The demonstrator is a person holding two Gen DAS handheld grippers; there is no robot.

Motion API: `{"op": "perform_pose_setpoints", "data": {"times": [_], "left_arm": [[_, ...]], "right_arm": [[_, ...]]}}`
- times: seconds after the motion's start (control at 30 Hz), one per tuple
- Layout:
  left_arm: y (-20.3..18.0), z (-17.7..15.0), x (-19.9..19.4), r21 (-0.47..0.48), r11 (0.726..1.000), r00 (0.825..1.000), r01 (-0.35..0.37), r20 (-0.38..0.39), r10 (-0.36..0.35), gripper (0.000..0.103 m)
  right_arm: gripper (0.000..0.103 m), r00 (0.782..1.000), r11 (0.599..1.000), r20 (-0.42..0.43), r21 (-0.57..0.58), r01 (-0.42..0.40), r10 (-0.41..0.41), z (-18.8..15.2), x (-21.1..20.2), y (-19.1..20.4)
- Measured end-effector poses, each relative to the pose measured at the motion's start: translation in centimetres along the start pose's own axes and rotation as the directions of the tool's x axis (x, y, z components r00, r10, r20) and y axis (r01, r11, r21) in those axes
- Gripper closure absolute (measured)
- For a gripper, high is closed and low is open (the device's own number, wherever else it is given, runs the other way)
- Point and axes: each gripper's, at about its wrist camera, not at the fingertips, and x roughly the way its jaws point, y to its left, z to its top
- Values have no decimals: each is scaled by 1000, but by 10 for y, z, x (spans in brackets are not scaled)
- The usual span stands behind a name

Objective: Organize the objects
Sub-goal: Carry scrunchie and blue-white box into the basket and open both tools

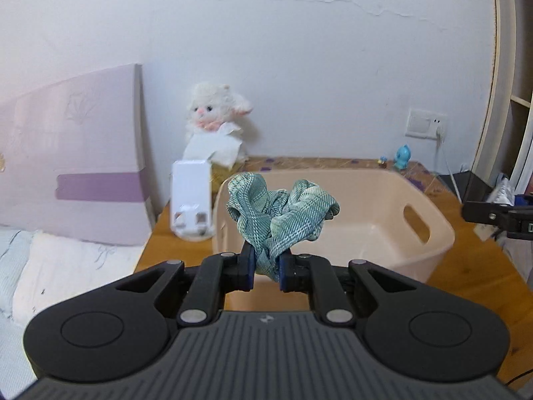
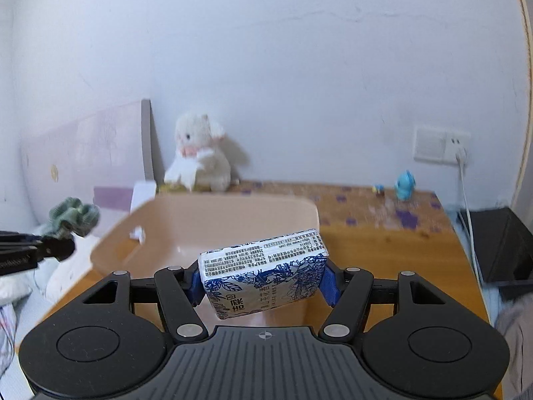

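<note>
My left gripper is shut on a teal plaid scrunchie and holds it in the air at the near rim of a peach plastic basket. My right gripper is shut on a white-and-blue tissue pack, held above the near edge of the same basket. In the right wrist view the left gripper with the scrunchie shows at the far left. The right gripper's tip shows at the right edge of the left wrist view.
The basket stands on a wooden table. At the back are a white plush toy, a white box, a blue figurine and a wall socket with cable. A bed with a pink headboard lies left.
</note>
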Motion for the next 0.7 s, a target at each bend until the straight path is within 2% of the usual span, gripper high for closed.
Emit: {"op": "perform_pose_setpoints", "data": {"times": [0.17, 0.3, 0.43, 0.57, 0.63, 0.67, 0.7], "left_arm": [[-17, 20, 37, 17, 1000, 999, -15, -40, 16, 88], [-30, 18, 68, 50, 999, 995, -11, -97, 16, 88], [-35, 5, 107, 56, 998, 979, -23, -202, 34, 88], [-28, -8, 135, 21, 1000, 956, -6, -293, 12, 87], [-25, -12, 140, 16, 1000, 952, -15, -305, 19, 78], [-22, -13, 140, 9, 1000, 955, -19, -297, 21, 78], [-21, -11, 138, 10, 1000, 956, -18, -292, 20, 75]], "right_arm": [[42, 1000, 1000, -25, -23, 8, -8, 22, 36, 4], [42, 996, 998, -86, -67, 19, -25, 19, 70, 12], [42, 984, 993, -171, -117, 36, -56, 9, 106, 21], [42, 966, 986, -244, -162, 50, -89, -3, 128, 30], [40, 960, 979, -258, -197, 58, -109, -9, 130, 34], [34, 957, 975, -264, -211, 63, -119, -11, 131, 36], [34, 957, 974, -264, -217, 64, -122, -12, 131, 37]]}}
